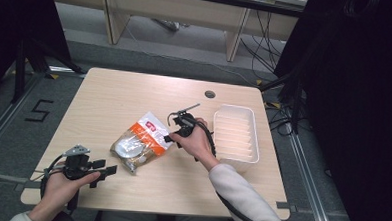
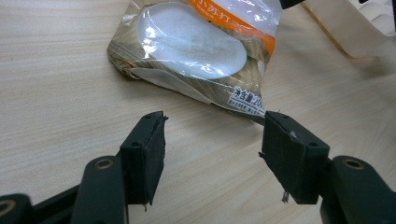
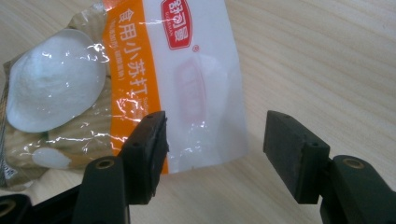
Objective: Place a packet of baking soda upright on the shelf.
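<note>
- We see the baking soda bag (image 1: 141,142) lying flat at centre frame on the table (image 1: 109,94), not yet gripped.
- Our right gripper (image 3: 212,135) is spread wide over the bag's white top edge, poised to grasp.
- Our left gripper (image 2: 212,142), lower left, waits unclenched and empty just short of the bag.
- The white tray (image 1: 235,137) at right sits empty, so we judge the move barely begun.

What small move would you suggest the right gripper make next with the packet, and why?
Probably ease the right gripper forward and close it on the packet's white end. Its jaws stand open astride that edge, the packet lies flat on the table, and the white tray waits beside it.
</note>
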### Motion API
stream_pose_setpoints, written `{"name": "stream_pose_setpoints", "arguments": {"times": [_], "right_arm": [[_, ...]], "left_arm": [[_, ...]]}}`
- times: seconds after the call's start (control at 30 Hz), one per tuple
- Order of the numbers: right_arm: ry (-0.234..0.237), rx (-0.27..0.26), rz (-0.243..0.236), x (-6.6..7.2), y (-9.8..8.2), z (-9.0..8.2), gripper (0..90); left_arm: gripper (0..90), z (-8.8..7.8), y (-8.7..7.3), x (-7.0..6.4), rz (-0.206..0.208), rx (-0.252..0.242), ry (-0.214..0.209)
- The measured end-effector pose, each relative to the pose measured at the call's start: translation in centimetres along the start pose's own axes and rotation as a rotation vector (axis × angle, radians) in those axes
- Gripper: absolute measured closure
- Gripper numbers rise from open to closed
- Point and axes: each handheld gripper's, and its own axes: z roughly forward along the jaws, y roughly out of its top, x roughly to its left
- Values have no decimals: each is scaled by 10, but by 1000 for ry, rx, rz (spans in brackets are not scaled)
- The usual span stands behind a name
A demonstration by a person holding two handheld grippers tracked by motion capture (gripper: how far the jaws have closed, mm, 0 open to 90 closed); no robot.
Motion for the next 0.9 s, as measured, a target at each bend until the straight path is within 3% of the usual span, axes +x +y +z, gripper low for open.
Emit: {"name": "stream_pose_setpoints", "arguments": {"times": [0.07,0.1,0.13,0.33,0.53,0.63,0.77,0.87,0.9], "right_arm": [[-6,10,17,1,1,2,403],[-4,4,-12,0,2,4,403],[1,2,4,1,3,5,403],[21,3,-18,3,8,11,403],[46,24,3,7,7,18,405],[65,47,38,7,6,18,428],[96,37,52,6,5,17,471],[135,39,39,9,7,13,498],[137,36,13,9,8,12,511]], "left_arm": [[392,0,0,0,-2,-2,2],[392,0,0,0,-1,-1,0],[392,0,0,0,0,0,-2],[393,0,0,0,2,-8,-1],[393,1,0,0,4,-11,-5],[393,1,0,0,2,-13,-5],[390,0,0,-1,-6,-14,-11],[389,0,0,-1,2,-14,-8],[389,0,0,-1,2,-14,-8]]}}
